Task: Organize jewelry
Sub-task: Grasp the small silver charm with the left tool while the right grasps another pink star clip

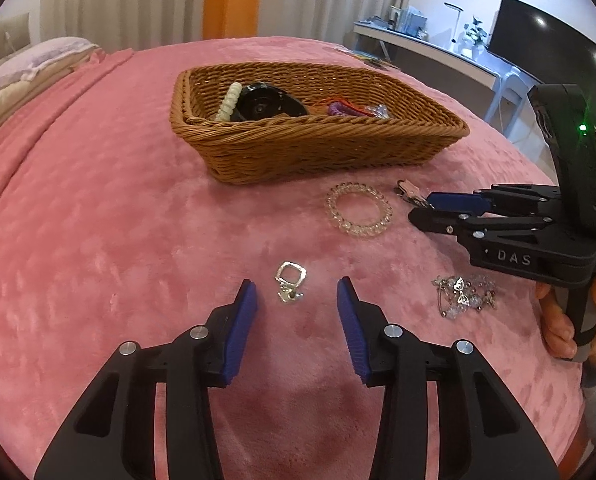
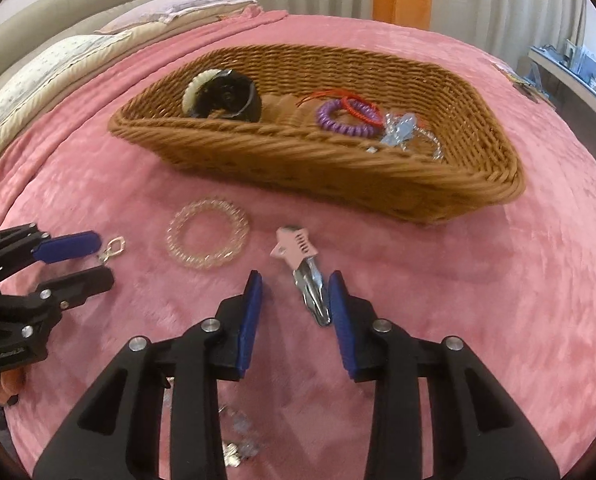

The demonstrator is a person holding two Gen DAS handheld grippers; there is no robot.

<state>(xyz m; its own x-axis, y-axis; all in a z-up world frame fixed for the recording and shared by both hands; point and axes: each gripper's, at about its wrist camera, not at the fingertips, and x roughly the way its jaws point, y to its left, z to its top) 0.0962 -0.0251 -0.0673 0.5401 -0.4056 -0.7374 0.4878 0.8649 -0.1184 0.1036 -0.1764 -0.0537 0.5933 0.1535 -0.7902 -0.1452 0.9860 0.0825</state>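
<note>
Left wrist view: left gripper [image 1: 298, 294] stands apart around a silver charm [image 1: 290, 286], untouched. Right gripper [image 2: 296, 290], likewise apart, brackets a pink star hairclip [image 2: 303, 268]. Step, I judge: paired pickups; next, close gently, lift to the wicker basket [image 2: 282, 160]. Beaded clear bracelet [image 1: 357, 214] waits mid-bed on plush pink blanket [image 1: 118, 240].

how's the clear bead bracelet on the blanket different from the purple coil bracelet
The clear bead bracelet lies out on the pink blanket; the purple coil bracelet already sits inside the wicker basket.
The clear one is see-through and pale; the purple one is solid-coloured.
The clear one lies alone; the purple one lies against a red cord bracelet.
Both are closed rings lying flat.
</note>
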